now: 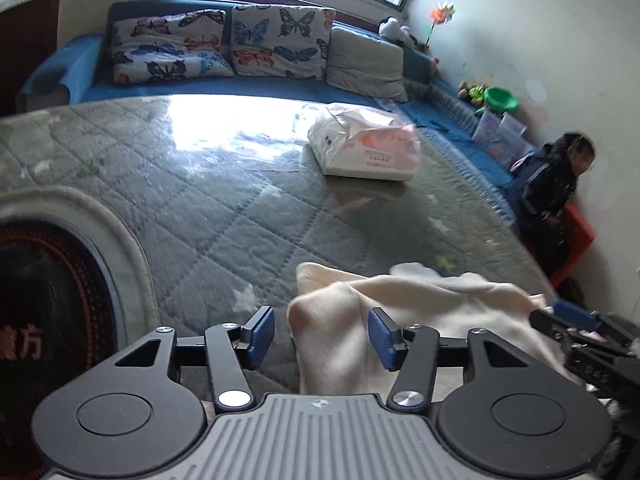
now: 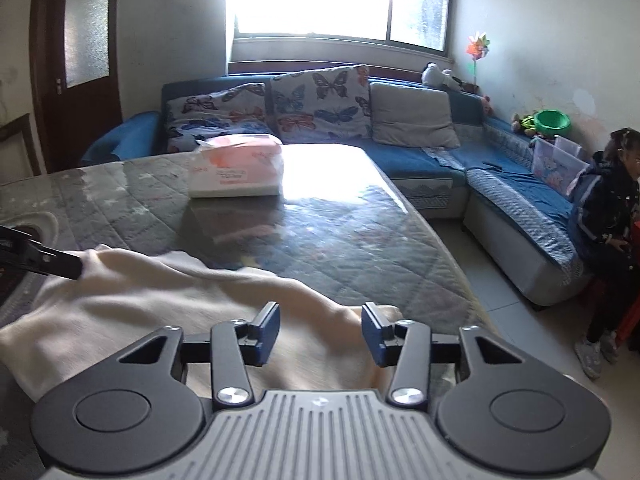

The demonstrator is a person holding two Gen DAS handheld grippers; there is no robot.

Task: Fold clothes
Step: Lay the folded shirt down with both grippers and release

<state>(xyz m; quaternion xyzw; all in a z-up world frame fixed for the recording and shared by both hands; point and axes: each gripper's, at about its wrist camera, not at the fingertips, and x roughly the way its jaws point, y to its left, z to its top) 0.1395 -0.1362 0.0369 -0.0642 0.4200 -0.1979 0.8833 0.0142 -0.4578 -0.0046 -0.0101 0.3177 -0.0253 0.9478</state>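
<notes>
Left gripper (image 1: 322, 334) released, jaws apart over a fold of cream garment (image 1: 420, 320) at lower centre. Right gripper (image 2: 320, 334) likewise released above the same cloth on the quilted table (image 2: 340, 232).

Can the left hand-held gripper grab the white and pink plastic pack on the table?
Probably, but not from here. The left hand-held gripper is open over the cream fleece cloth, and the white and pink plastic pack sits far across the grey quilted table cover, nothing between.

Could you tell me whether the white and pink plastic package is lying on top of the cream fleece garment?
No, the white and pink plastic package lies apart on the quilted grey cover, beyond the cream fleece garment.
</notes>
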